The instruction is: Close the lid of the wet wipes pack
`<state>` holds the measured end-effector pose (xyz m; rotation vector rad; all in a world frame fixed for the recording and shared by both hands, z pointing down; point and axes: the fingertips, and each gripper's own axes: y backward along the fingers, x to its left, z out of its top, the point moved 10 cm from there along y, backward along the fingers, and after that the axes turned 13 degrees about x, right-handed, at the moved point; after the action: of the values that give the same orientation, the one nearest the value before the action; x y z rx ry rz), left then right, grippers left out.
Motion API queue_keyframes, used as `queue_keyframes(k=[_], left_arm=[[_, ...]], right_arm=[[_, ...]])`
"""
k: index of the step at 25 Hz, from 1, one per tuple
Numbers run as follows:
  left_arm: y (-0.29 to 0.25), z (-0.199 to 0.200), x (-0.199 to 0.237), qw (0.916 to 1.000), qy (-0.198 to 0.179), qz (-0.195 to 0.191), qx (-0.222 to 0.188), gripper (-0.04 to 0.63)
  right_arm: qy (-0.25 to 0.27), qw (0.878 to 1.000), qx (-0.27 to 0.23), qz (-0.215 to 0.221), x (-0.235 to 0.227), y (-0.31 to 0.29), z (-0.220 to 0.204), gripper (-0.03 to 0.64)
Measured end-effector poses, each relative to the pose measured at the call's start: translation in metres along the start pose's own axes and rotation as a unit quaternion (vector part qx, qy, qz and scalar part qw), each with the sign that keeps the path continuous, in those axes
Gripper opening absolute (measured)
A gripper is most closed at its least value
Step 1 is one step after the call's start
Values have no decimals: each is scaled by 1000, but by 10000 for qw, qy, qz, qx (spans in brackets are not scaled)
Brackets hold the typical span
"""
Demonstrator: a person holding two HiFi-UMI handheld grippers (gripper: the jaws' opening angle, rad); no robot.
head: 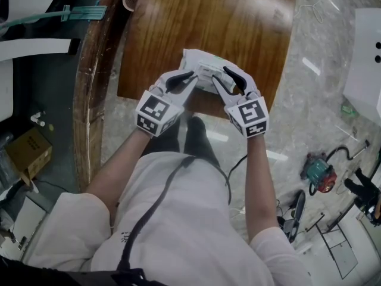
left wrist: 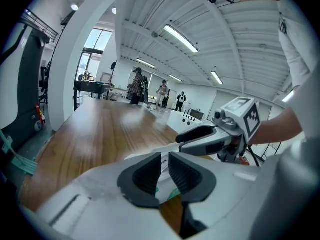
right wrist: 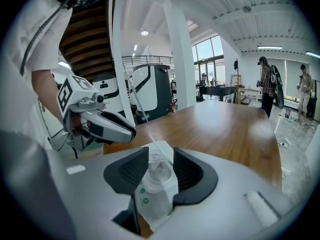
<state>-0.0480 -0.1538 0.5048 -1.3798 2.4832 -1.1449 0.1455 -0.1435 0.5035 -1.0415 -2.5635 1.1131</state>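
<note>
Lying close to the near edge of the tabletop (head: 196, 16), the wet wipes pack (head: 202, 64) is a soft white film pouch with small green print and a moulded rectangular plastic lid frame on its upper face. The tabletop is glossy varnished wood with warm brown grain and a rounded rim. In the right gripper view an oval, translucent recess shows in the lid frame; whether the flap is down I cannot tell.

Over that same near edge of the tabletop the left gripper (head: 191, 79) reaches in. Its ribbed black rubber jaws are drawn almost together, leaving only a thin slit, and the pack's white film fills that slit, seemingly pinched there.

The right gripper (head: 219, 74) comes in over the edge as well. Its jaws stand roughly half apart astride the pack's other end, with the pouch and its lid frame filling the gap from one ridged pad to the other, so they appear clamped on its sides.

Both grippers have smooth pale grey shells, and each carries a cube printed with square black-and-white markers
</note>
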Motion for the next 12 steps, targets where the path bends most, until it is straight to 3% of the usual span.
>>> queue_keyframes(k=[12], left_arm=[[2, -7, -2, 10000, -15, 33, 27, 58]], right_arm=[[61, 10000, 74, -2, 5, 0, -5, 160]])
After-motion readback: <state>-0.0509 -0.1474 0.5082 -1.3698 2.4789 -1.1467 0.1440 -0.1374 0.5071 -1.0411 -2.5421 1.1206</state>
